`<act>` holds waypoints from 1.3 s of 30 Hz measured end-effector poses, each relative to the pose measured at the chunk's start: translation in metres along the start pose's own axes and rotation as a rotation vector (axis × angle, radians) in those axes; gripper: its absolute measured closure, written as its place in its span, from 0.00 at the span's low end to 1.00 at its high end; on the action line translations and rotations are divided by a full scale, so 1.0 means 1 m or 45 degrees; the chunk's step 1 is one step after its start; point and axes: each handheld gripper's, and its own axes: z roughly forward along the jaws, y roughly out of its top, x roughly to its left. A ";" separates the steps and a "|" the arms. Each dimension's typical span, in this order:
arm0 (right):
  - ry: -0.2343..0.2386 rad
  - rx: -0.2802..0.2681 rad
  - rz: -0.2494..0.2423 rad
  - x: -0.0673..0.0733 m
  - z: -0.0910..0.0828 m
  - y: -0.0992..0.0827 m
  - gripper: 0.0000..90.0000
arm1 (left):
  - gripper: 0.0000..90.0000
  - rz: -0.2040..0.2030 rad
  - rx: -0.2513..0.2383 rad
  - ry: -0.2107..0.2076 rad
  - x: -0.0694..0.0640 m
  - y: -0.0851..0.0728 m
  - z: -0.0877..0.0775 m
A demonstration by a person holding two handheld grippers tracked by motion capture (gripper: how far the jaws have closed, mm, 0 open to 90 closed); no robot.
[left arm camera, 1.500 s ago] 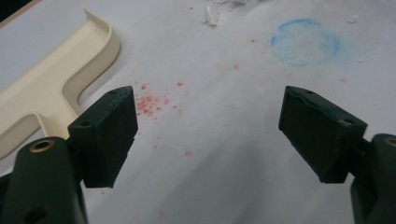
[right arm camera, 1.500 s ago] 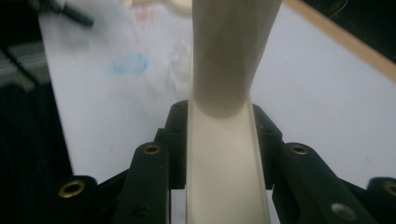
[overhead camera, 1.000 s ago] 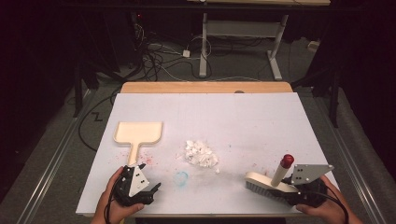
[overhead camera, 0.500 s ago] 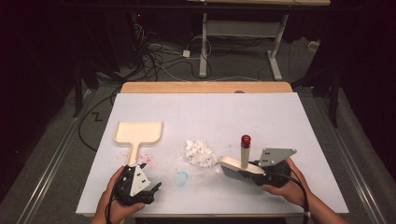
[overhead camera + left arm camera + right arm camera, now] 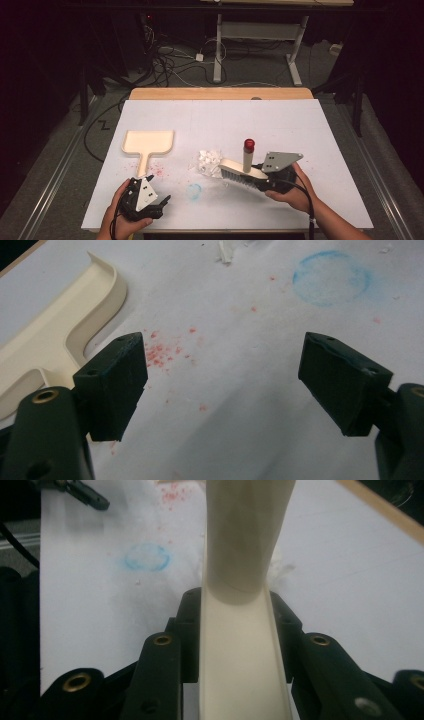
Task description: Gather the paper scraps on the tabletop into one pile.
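A cream dustpan (image 5: 148, 142) lies flat at the left of the white table sheet (image 5: 300, 130), handle toward me. A pile of white paper scraps (image 5: 208, 160) sits mid-table. My right gripper (image 5: 258, 181) is shut on the cream back of a hand brush (image 5: 239, 172), whose red-capped handle (image 5: 248, 152) stands upright; the bristles meet the right side of the scraps. In the right gripper view the brush back (image 5: 242, 670) is clamped between the jaws of that gripper (image 5: 235, 600). My left gripper (image 5: 161, 203) rests open by the dustpan's handle end, and the left gripper (image 5: 225, 345) view has the dustpan (image 5: 55, 335) beside its left jaw.
A blue chalky ring (image 5: 194, 190) marks the sheet between the hands, and red specks (image 5: 159, 171) lie near the dustpan handle. A wooden table edge (image 5: 220, 93) borders the far side. Cables and desk legs stand on the floor beyond.
My right gripper has carried the brush leftward across the table, from the right front area up against the paper scraps. The left gripper has stayed put.
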 end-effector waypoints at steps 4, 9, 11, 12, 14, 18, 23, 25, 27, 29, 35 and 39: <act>-0.041 -0.079 0.029 -0.003 -0.030 0.002 0.75 | 0.21 0.005 0.004 0.000 -0.001 0.000 -0.001; -0.089 -0.044 0.059 -0.006 -0.050 -0.005 0.75 | 0.21 0.009 0.007 0.000 -0.002 0.001 0.000; -0.096 -0.006 0.061 -0.007 -0.052 -0.007 0.75 | 0.21 0.008 0.006 -0.003 -0.002 0.001 0.000; -0.093 0.032 0.062 -0.007 -0.055 -0.011 0.75 | 0.21 0.008 0.007 -0.004 -0.002 0.001 0.000; -0.086 0.084 0.079 -0.009 -0.065 -0.023 0.75 | 0.21 0.006 0.007 -0.007 -0.002 0.000 0.000; -0.047 0.126 0.098 -0.004 -0.070 -0.034 0.75 | 0.21 0.011 0.014 -0.016 -0.002 0.000 0.001; -0.004 0.222 0.082 0.002 -0.053 -0.044 0.75 | 0.21 0.027 0.011 -0.019 -0.004 0.003 0.001; 0.014 0.212 0.102 0.000 -0.044 -0.044 0.75 | 0.21 0.028 0.009 -0.021 -0.004 0.004 0.002; -0.012 0.203 0.092 -0.002 -0.034 -0.039 0.75 | 0.21 0.029 0.013 -0.029 -0.003 0.004 0.004; -0.029 0.189 0.089 -0.005 -0.022 -0.032 0.75 | 0.21 0.034 0.019 -0.034 -0.003 0.005 0.006; -0.022 0.154 0.052 -0.007 0.015 -0.006 0.75 | 0.21 0.035 0.025 -0.039 -0.003 0.003 0.006; -0.018 0.136 0.033 -0.006 0.031 0.005 0.75 | 0.21 0.028 0.016 -0.040 -0.002 0.002 0.005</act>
